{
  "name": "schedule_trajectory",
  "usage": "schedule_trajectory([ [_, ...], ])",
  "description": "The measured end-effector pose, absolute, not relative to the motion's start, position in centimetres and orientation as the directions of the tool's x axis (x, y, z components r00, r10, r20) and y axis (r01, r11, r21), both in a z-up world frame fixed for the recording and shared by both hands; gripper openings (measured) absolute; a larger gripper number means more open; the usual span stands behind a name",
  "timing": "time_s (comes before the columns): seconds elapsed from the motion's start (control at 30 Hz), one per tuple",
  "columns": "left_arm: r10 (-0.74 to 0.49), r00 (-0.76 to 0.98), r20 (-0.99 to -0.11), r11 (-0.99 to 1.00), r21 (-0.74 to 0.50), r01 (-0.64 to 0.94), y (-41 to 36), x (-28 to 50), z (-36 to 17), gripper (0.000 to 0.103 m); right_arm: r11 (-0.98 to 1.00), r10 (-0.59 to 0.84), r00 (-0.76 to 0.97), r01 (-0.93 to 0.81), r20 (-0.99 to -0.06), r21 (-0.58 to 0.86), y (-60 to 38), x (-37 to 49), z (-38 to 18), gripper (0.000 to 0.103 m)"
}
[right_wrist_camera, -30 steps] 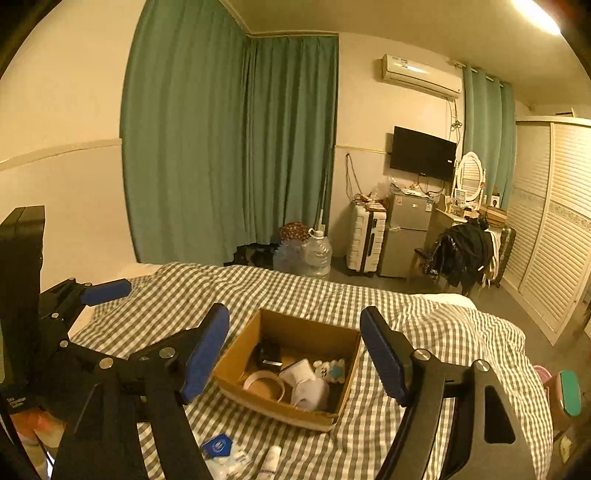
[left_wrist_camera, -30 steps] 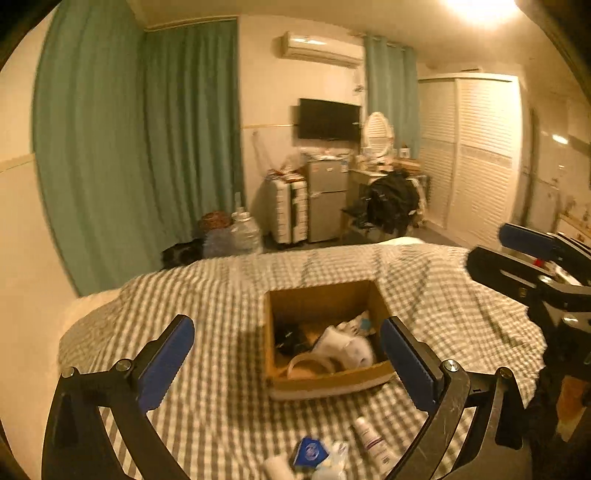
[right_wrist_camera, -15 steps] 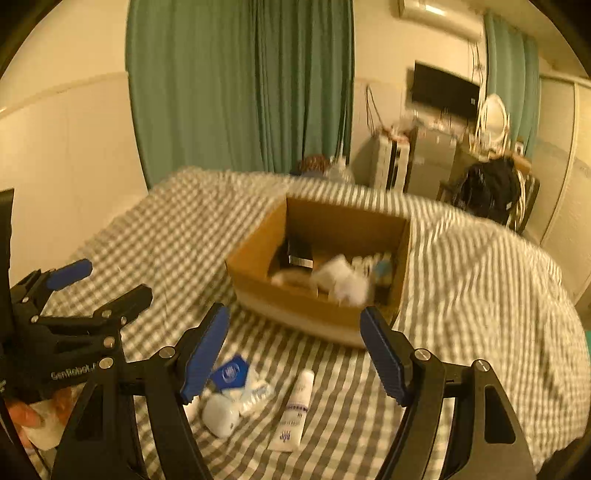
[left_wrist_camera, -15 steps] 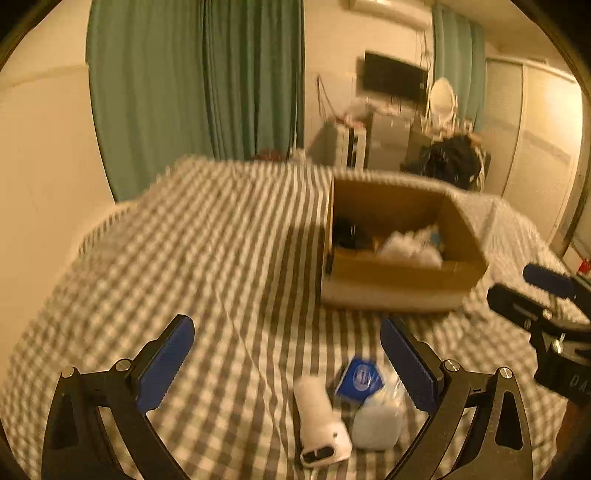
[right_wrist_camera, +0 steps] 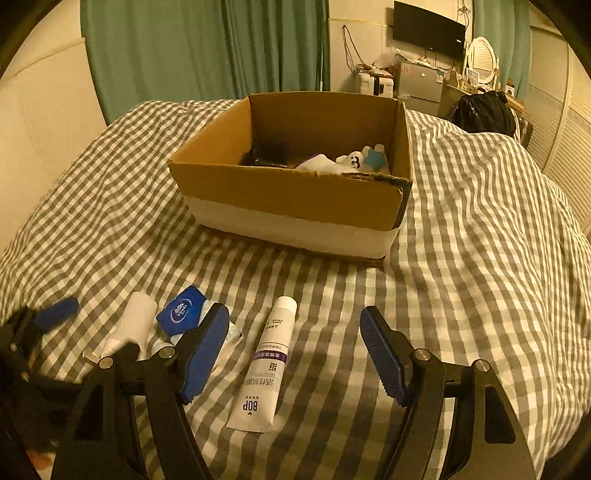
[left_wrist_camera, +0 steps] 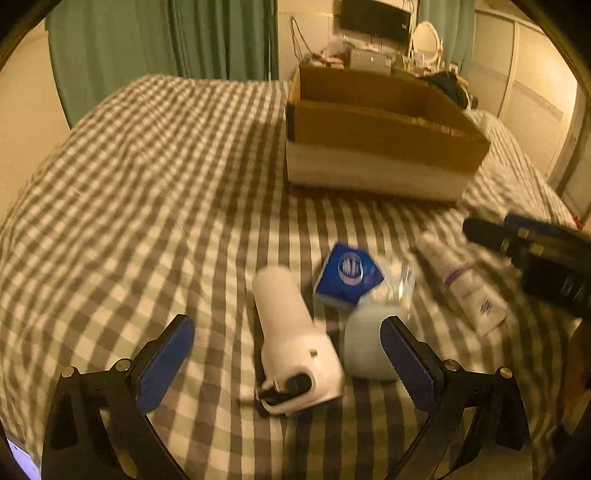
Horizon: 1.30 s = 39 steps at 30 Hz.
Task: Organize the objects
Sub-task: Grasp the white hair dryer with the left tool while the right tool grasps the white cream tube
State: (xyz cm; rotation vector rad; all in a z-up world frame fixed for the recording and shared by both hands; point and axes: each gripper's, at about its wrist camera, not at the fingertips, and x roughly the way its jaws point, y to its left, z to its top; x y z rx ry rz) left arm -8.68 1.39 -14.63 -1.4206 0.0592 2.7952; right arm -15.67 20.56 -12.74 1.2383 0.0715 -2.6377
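A cardboard box with several items inside stands on the checked bed cover. In front of it lie a white handheld device, a blue tissue pack, a white rounded object and a white tube. My left gripper is open, low over the white device, which lies between its fingers untouched. My right gripper is open around the tube, not touching it.
The checked bed cover slopes away at its edges. Green curtains, a wall TV, a small fridge and a wardrobe stand beyond the bed. The right gripper's tips show at the right of the left wrist view.
Both grippers have come down and tipped forward towards the bed. The loose items in front of the box now lie between their fingers. Neither gripper's opening changed.
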Motion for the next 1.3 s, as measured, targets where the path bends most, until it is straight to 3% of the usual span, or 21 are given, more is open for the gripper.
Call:
schedule_trajectory([
  [0.3, -0.031, -0.569, -0.822, -0.994, 0.084, -0.067, 2.6, -8.9, -16.0, 0.101, -0.974, -0.171, -0.613, 0.224, -0.772, 0.038, 20.0, -15.5, -13.0, 0.073],
  [0.37, 0.001, -0.568, -0.823, -0.993, 0.066, -0.097, 2.9, -8.8, -16.0, 0.089, -0.974, -0.167, -0.61, 0.224, -0.775, 0.034, 19.9, -15.4, -13.2, 0.073],
  [0.43, 0.047, -0.56, -0.827, -0.992, 0.029, -0.126, 2.8, -8.7, -16.1, 0.069, -0.973, -0.166, -0.604, 0.228, -0.78, 0.03, 19.8, -15.4, -13.3, 0.073],
  [0.53, 0.042, -0.549, -0.835, -0.993, 0.025, -0.113, 2.5, -8.7, -16.3, 0.05, -0.97, -0.167, -0.593, 0.242, -0.788, 0.024, 19.5, -15.4, -13.5, 0.072],
  [0.77, 0.053, -0.518, -0.854, -0.996, -0.006, -0.093, 1.8, -9.5, -16.7, 0.051, -0.967, -0.162, -0.533, 0.254, -0.83, 0.026, 19.0, -16.2, -15.0, 0.052],
  [1.0, 0.044, -0.474, -0.879, -0.997, -0.008, -0.079, 1.6, -10.0, -17.8, 0.052, -0.954, -0.13, -0.454, 0.299, -0.881, -0.014, 17.4, -16.9, -17.2, 0.043],
  [1.07, 0.035, -0.474, -0.88, -0.996, 0.007, -0.085, 1.9, -10.0, -17.9, 0.052, -0.95, -0.129, -0.443, 0.313, -0.887, -0.018, 17.1, -16.9, -17.5, 0.033],
  [1.3, 0.07, -0.49, -0.869, -0.995, -0.03, -0.09, 1.6, -9.5, -17.2, 0.049, -0.947, -0.14, -0.466, 0.321, -0.874, -0.019, 16.9, -16.3, -17.1, 0.022],
])
